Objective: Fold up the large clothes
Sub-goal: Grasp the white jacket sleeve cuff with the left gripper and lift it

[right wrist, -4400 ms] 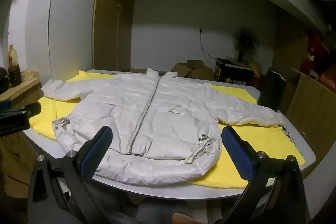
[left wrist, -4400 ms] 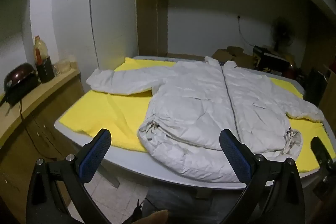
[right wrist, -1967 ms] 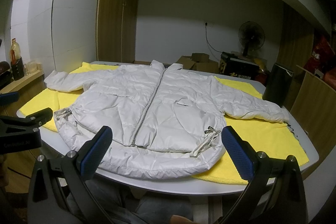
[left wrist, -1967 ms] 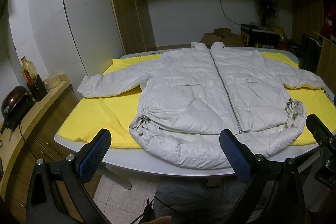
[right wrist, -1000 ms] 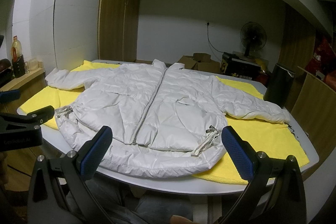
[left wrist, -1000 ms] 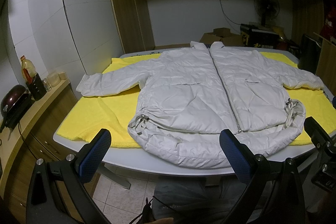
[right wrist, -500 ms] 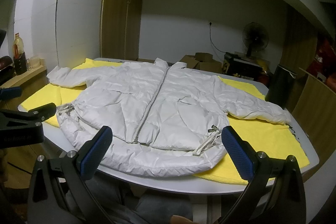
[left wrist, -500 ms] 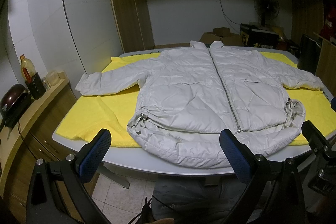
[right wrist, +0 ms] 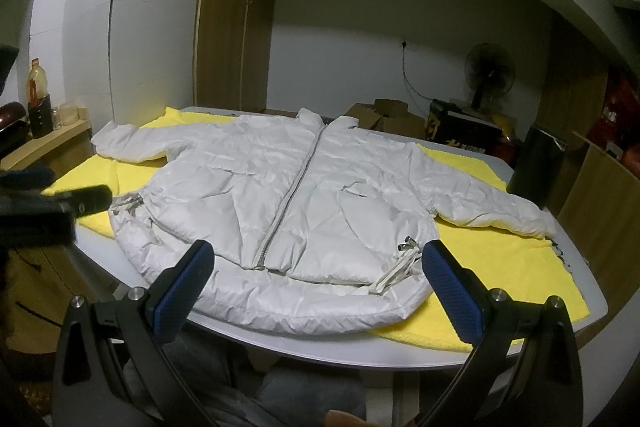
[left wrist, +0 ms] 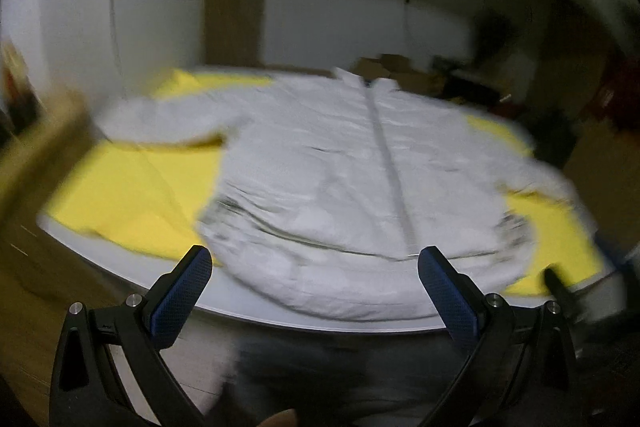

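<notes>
White puffer jacket (right wrist: 288, 195) lies flat, front up, zipped, on a yellow cloth (right wrist: 488, 251) covering the table (right wrist: 576, 291). Collar at the far side, hem nearest the claws and reaching the table's near edge. Both sleeves spread outward, so each is free to be taken on its own.

Right gripper (right wrist: 318, 277): released, jaws spread wide, nothing between them. It hangs short of the table's near edge, not touching the fabric. Straight ahead of it sits the hem just right of the zipper (right wrist: 294, 195); the hem drawcord (right wrist: 396, 267) lies just inside its right finger. The jacket's right sleeve (right wrist: 492, 203) stretches away ahead and to the right, cuff near the table's right edge.

Left gripper (left wrist: 312, 275): also released, jaws wide, empty. This view is motion-blurred, so fine detail is lost. The jacket's hem lies directly ahead between the fingers; the left sleeve (left wrist: 160, 123) runs off ahead and to the left.

Judgement: no fold made yet; garment looks laid out ready, task at its start. 2 wide-open claws facing the hem suggest an approach to a first pinch, likely a sleeve or hem corner each. Puffy, slick shell will probably spring back and slide on the cloth.

Beyond the table: a fan (right wrist: 488, 71), cardboard boxes (right wrist: 384, 117), a bottle (right wrist: 38, 95) on a side counter far left.
</notes>
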`<state>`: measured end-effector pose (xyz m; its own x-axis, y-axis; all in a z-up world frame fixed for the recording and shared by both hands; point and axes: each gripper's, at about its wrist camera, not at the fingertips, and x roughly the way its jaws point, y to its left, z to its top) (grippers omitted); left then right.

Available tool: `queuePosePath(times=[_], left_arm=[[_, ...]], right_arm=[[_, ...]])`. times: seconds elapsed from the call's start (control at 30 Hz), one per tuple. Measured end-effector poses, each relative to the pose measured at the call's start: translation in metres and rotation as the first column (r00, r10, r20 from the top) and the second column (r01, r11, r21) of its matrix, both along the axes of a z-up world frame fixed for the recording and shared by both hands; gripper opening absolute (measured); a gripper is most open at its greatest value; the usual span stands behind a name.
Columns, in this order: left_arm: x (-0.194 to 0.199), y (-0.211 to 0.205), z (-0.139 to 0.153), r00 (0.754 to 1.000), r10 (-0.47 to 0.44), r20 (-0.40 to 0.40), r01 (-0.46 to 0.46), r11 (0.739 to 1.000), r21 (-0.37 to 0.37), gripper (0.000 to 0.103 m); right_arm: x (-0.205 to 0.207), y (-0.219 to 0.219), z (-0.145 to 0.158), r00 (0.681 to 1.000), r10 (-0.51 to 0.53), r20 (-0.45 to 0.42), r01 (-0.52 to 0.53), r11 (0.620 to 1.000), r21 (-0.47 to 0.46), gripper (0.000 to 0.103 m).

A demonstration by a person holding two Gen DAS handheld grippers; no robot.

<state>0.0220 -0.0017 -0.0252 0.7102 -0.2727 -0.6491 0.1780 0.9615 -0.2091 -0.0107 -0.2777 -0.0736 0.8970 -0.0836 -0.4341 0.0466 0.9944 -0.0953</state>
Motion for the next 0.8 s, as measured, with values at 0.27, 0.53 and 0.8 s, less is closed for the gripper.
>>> queuePosePath(times=[0.27, 0.53, 0.8], left_arm=[[0.08, 0.109, -0.031, 0.996, -0.008, -0.083, -0.034, 0.867, -0.498, 0.103], [0.204, 0.208, -0.095, 0.957, 0.083, -0.278, -0.274, 0.581, -0.767, 0.103], [0.299, 0.215, -0.136, 0.908, 0.138, -0.396, -0.394, 0.602, -0.694, 0.103]], right_arm=[[0.007, 0.002, -0.008, 1.0, 0.026, 0.01, -0.026, 1.0, -0.006, 0.103], [0.048, 0.015, -0.04, 0.993, 0.117, 0.007, -0.117, 0.993, -0.02, 0.103], [0.092, 0.009, -0.061, 0.99, 0.128, -0.068, -0.124, 0.99, 0.06, 0.103]])
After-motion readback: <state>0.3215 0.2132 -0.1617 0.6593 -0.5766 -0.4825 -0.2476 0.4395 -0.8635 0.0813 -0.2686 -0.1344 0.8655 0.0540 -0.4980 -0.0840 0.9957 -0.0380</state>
